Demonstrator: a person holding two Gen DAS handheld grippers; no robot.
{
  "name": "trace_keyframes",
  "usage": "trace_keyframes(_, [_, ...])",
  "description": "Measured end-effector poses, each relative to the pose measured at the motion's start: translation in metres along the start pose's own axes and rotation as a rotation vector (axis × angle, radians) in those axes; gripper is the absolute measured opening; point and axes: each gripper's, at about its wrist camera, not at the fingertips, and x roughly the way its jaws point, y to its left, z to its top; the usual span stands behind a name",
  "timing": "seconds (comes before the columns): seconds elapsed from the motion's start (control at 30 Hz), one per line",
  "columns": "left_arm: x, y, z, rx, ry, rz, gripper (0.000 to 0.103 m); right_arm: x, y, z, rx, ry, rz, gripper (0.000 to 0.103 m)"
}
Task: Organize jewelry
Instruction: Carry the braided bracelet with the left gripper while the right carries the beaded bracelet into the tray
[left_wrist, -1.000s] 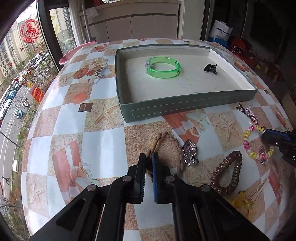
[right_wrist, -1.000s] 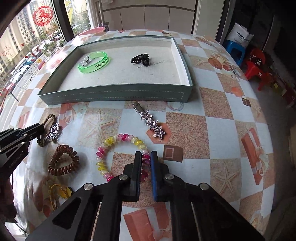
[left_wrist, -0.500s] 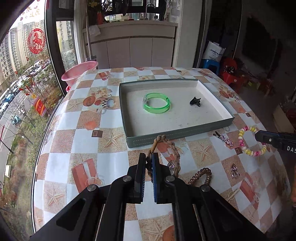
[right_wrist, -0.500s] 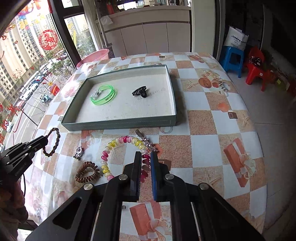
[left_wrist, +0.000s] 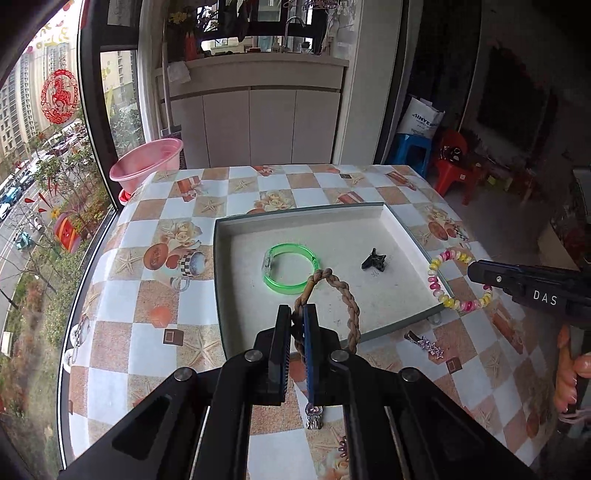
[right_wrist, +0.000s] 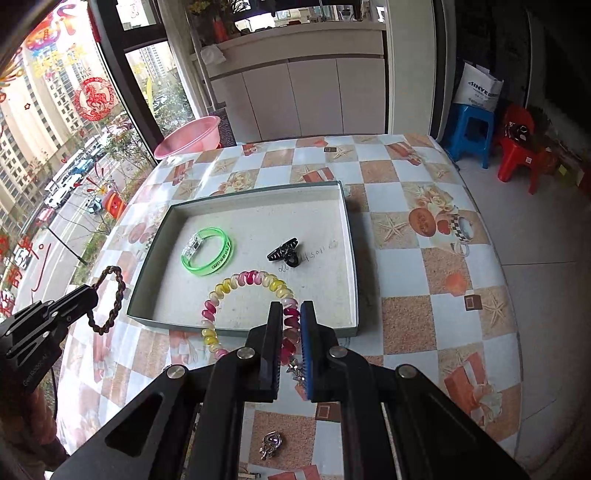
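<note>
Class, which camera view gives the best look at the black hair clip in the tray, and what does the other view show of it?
The right wrist view: the hair clip lies in the tray, unobstructed, its teeth and hinge distinct. The left wrist view shows the same clip smaller, a dark shape with little detail, also unblocked.

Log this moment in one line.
left gripper: shut on braided bracelet | right gripper: shut on coil bracelet | tray: bangle, clip
</note>
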Motion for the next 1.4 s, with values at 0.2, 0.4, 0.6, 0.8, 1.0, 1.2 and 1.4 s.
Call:
trace_keyframes(0.2, [0.06, 0.001, 0.003, -0.003, 0.132, 0.007, 0.019, 0.049, 0.0, 0.016, 0.001, 0.07, -0.004, 0.01])
trace_keyframes(0.4, [0.109, 0.005, 0.001, -0.022, 0.239, 0.034, 0.019, 0.101, -0.005, 0.02, 0.023, 0.165, -0.002, 0.01])
trace_keyframes(0.6, [0.135, 0.004, 0.008, -0.009, 0.247, 0.065, 0.019, 0.13, -0.013, 0.029, 0.046, 0.185, -0.015, 0.01])
trace_keyframes(0.8, [0.152, 0.001, 0.013, 0.015, 0.218, 0.105, 0.019, 0.146, -0.015, 0.039, 0.044, 0.167, -0.043, 0.01])
trace_keyframes(1.0, [0.158, -0.004, 0.016, 0.029, 0.174, 0.149, 0.019, 0.152, -0.007, 0.042, -0.005, 0.143, -0.077, 0.011])
trace_keyframes(1.2, [0.151, -0.004, 0.015, 0.005, 0.139, 0.174, 0.019, 0.149, -0.002, 0.038, -0.039, 0.14, -0.081, 0.015])
trace_keyframes(1.4, [0.145, -0.005, 0.019, -0.003, 0.132, 0.156, 0.019, 0.134, -0.01, 0.043, 0.031, 0.105, -0.017, 0.062])
